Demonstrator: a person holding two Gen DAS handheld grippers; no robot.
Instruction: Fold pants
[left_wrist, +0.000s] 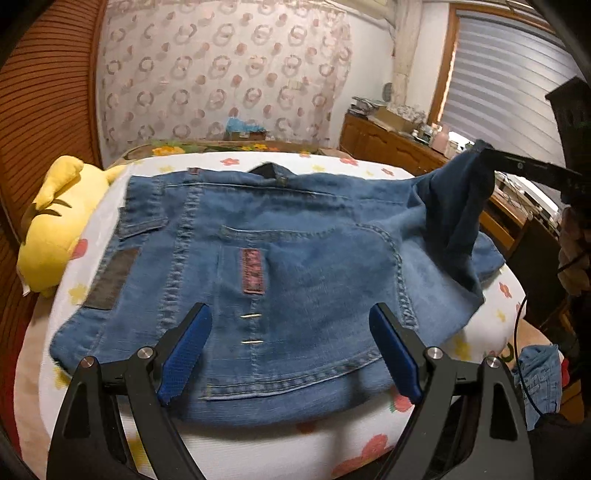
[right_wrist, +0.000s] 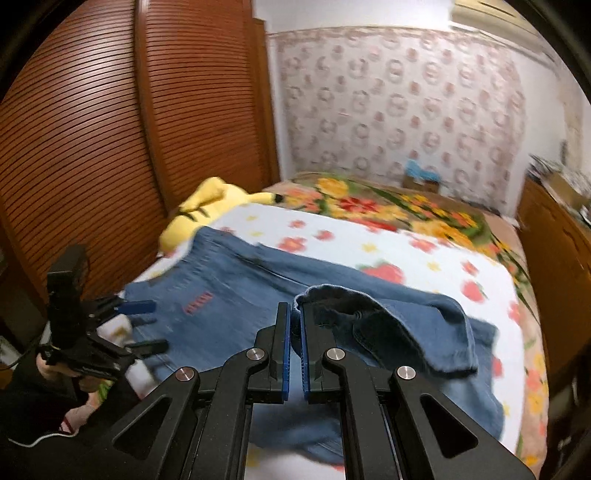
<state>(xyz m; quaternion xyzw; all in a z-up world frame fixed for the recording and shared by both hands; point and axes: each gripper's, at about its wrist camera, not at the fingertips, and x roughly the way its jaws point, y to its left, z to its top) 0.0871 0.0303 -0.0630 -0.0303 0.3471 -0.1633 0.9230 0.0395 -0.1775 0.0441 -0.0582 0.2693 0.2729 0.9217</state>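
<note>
Blue denim pants (left_wrist: 266, 266) lie flat beneath my wide-open left claw (left_wrist: 290, 354); my right claw (right_wrist: 294, 325), clamped on their lifted hem, folds leftward.

No text, brand, number or sign can be read in either view. The dark patch (left_wrist: 110, 278) at the waistband of the jeans (left_wrist: 295, 258) shows no legible lettering, and the red embroidered strip (left_wrist: 252, 271) on the denim is a blurred pattern, not readable as letters. The items on the wooden dresser (left_wrist: 391, 144) are too small and blurred to make out.
</note>
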